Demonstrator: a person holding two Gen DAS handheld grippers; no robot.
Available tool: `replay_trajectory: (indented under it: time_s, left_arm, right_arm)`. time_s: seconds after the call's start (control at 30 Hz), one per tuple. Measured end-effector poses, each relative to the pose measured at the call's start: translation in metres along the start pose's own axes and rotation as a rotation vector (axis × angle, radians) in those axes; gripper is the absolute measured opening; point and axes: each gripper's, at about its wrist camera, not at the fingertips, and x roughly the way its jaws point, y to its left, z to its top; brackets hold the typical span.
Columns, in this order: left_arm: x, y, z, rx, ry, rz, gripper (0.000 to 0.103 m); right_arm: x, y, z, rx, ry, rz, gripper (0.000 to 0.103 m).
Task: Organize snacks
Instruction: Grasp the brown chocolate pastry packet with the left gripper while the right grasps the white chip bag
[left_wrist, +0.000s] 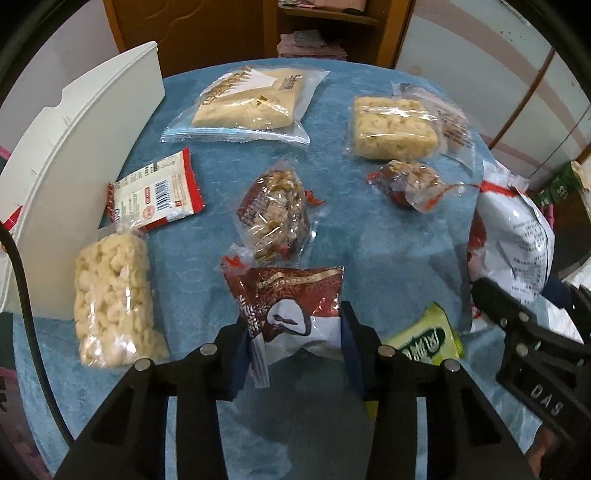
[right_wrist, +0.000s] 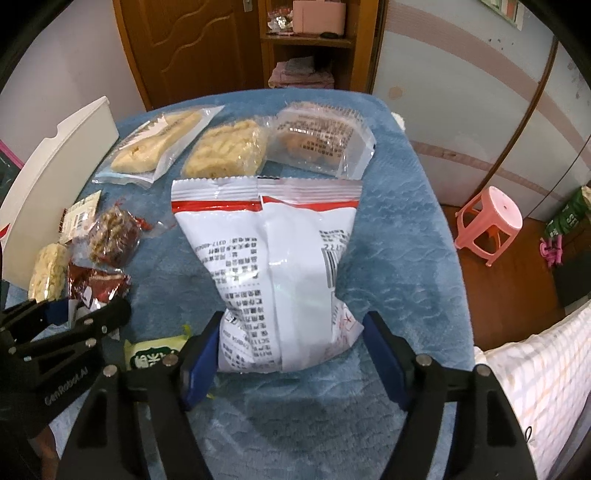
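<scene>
Fingers of the left gripper (left_wrist: 295, 332) are closing from both sides on the near end of a dark red chocolate packet (left_wrist: 291, 306), their blue pads pressing its wrapper, with the packet's far end resting on the blue tablecloth (left_wrist: 332, 229). Over on the right, the right gripper (right_wrist: 291, 354) is standing wider, its fingers flanking the pinched lower end of a large white snack bag (right_wrist: 273, 258); the left pad is touching the bag, while the right pad is sitting just beside it, so a firm grip cannot be told. Just beside the left gripper's right finger, a green packet (left_wrist: 428, 339) is lying on the cloth. Further out are lying two nut-filled red wrappers (left_wrist: 275, 214), a red-and-white sachet (left_wrist: 159, 192), a long puffed rice bar (left_wrist: 114, 295) and two pale crispy blocks (left_wrist: 391, 127) in clear film. Along the table's left edge, a white bin (left_wrist: 74, 140) is standing.
</scene>
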Motion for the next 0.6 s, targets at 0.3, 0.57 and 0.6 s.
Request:
replay_trajectory:
  time_s: [0.3,0.57,0.6]
  left_arm:
    - [-0.040,0.019,-0.022,0.025,-0.052,-0.034,0.041]
    - [-0.046,0.035,-0.030,0.006,-0.055,-0.074,0.041]
    - [-0.049,0.036,-0.033,0.005,-0.062,-0.080,0.041]
  right_arm:
    - [-0.029,0.012,-0.004,-0.018,-0.040,-0.003,0.074]
    - [-0.046,0.017,-0.012,-0.018,-0.063,0.005,0.074]
    - [-0.048,0.018,-0.013,-0.019,-0.066,0.009,0.074]
